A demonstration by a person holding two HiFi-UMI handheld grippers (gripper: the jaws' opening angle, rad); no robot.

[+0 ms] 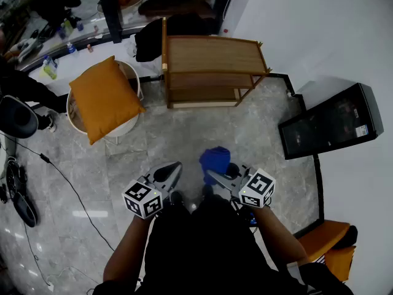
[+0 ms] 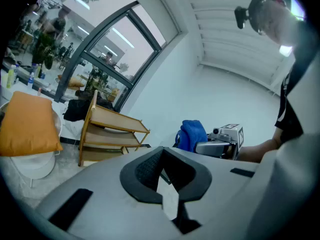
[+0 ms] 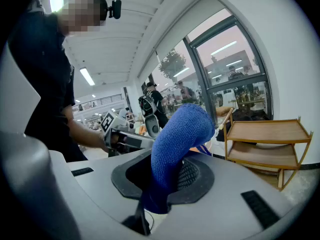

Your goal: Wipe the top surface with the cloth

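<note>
Right gripper view shows your right claw (image 3: 167, 181) clamped on the blue cloth (image 3: 182, 134). Left gripper view shows your left claw (image 2: 165, 176) closed and empty. Head view places the cloth well apart from the wooden shelf (image 1: 212, 54).

The cloth (image 1: 215, 160) is bright blue, the cushion (image 1: 104, 99) orange, the shelf (image 1: 212, 57) light brown wood, the floor (image 1: 153, 146) grey marble with pale veins, the wall (image 1: 307, 29) white.

Nubby cloth (image 3: 182, 134), wooden shelf (image 1: 212, 55), glossy floor (image 1: 159, 140)
</note>
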